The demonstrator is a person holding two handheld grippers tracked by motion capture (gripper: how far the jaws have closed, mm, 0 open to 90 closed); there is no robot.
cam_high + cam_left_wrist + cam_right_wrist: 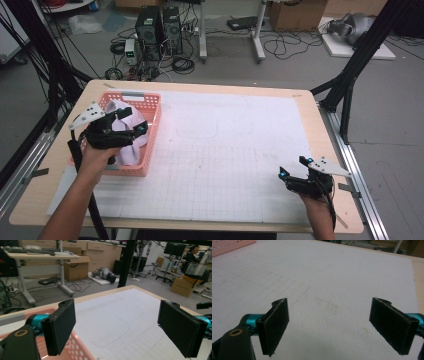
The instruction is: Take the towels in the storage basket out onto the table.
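Observation:
A pink slotted basket (152,131) stands at the table's left, with white cloth (131,145) piled inside it. My left gripper (134,121) hovers over the basket, open, nothing between its pads. In the left gripper view the two black pads (60,327) stand wide apart above the basket's pink rim (76,348) and the white mat (117,322). My right gripper (293,168) rests low near the table's front right, open and empty. Its pads (275,325) frame bare white mat (329,302), and a corner of the basket (229,246) shows far off.
A white gridded mat (225,150) covers most of the wooden table (330,150). Black frame posts (357,55) rise at the right and left. Computers (160,30), cables and cardboard boxes (295,15) lie on the floor beyond.

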